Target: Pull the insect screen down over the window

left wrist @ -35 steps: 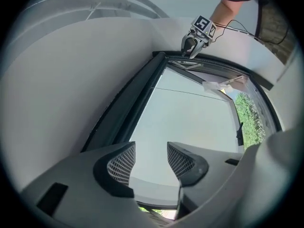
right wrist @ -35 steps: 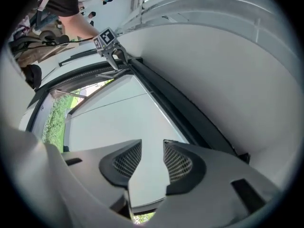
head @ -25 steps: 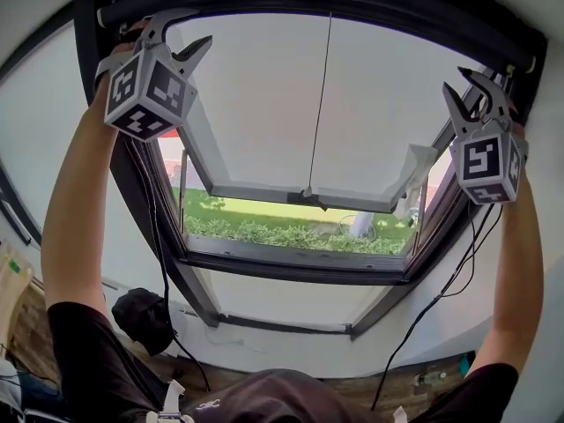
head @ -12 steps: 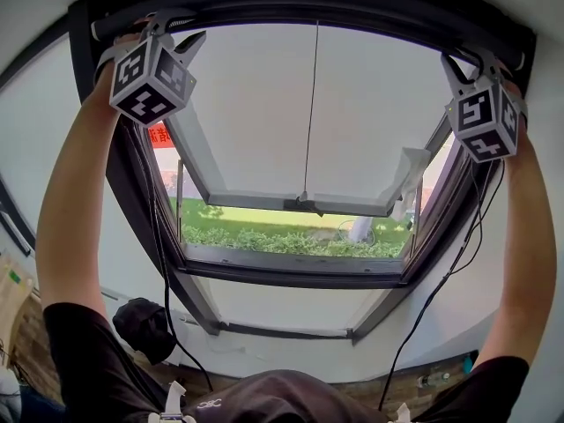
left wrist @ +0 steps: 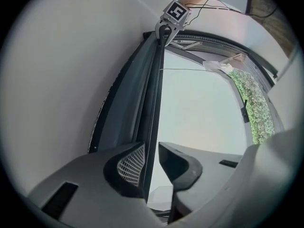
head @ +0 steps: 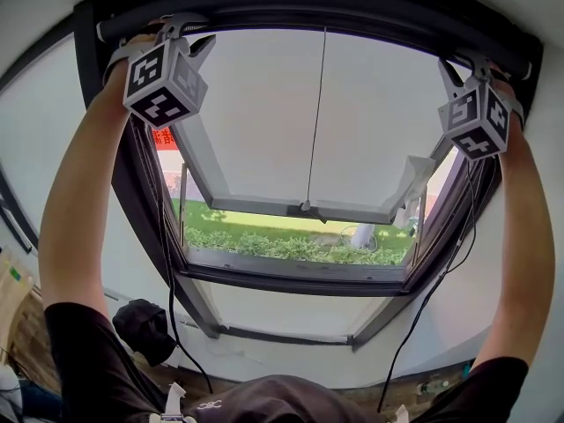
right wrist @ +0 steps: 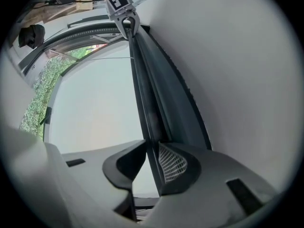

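The insect screen's dark pull bar (head: 317, 14) lies rolled up along the top of the black window frame (head: 115, 148). My left gripper (head: 189, 32) is raised to the bar's left end and my right gripper (head: 460, 63) to its right end. In the left gripper view the bar (left wrist: 153, 94) runs between the jaws of the left gripper (left wrist: 152, 160), against the mesh pad (left wrist: 133, 164), with a gap to the other finger. In the right gripper view the bar (right wrist: 145, 99) passes between the jaws of the right gripper (right wrist: 151, 163) beside its mesh pad (right wrist: 173, 164). Both pairs of jaws are closing.
Below the bar the window sash (head: 300, 208) is tilted open outward, with a thin cord (head: 315, 122) hanging down its middle. A green hedge (head: 291, 247) shows outside. Black cables (head: 163, 263) hang from both grippers, and a dark bundle (head: 145, 320) lies at lower left.
Both grippers rose the last bit to the pull bar. Their jaws narrowed around it, from wide open to close on either side of the bar.
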